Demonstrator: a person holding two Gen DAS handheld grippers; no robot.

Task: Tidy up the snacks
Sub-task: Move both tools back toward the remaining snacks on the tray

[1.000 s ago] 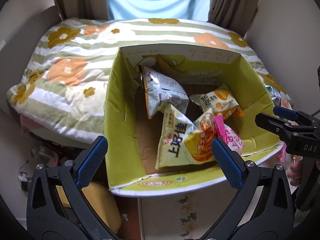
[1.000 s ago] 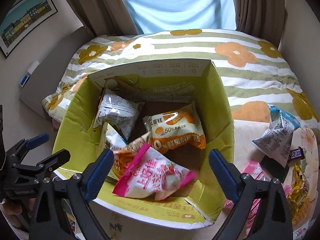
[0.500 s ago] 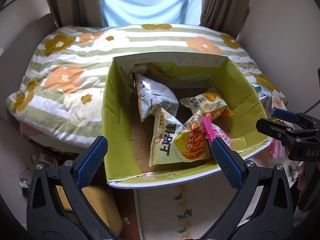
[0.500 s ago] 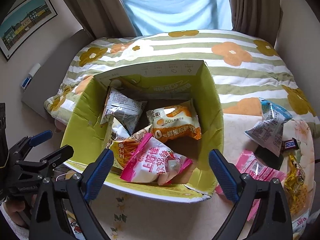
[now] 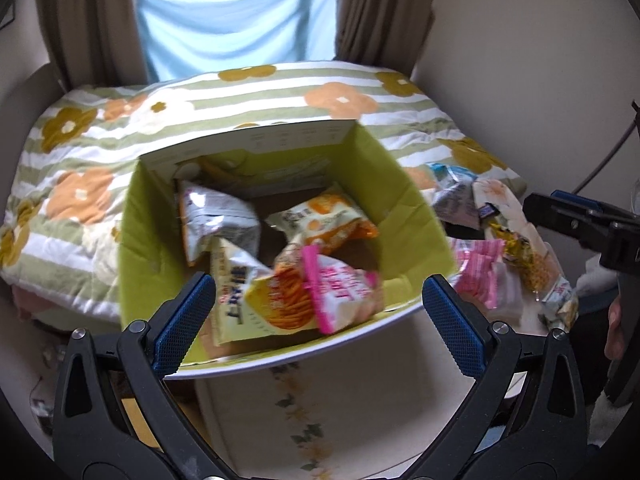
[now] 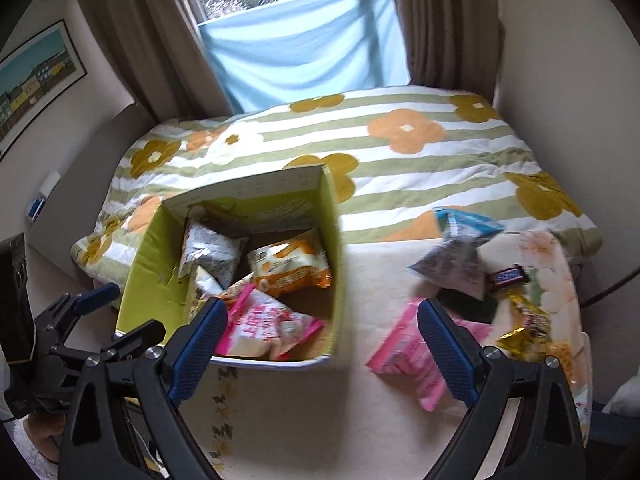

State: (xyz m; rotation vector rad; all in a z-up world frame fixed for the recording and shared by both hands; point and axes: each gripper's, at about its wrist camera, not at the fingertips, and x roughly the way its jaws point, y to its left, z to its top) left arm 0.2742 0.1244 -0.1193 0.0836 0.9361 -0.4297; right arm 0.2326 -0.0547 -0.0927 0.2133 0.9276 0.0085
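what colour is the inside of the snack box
Lime green inside the box, clearest in the right wrist view.

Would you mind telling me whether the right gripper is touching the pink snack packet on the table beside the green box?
Apart: the right wrist view shows the right gripper open, empty, above the pink snack packet.

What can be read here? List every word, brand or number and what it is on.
Nothing reads cleanly; both views are motion-blurred.
Red lettering on the pink bag: blurred.
Print on the orange bag: blurred.
Print on the box rim: too small.
Label on the small bar: blurred.
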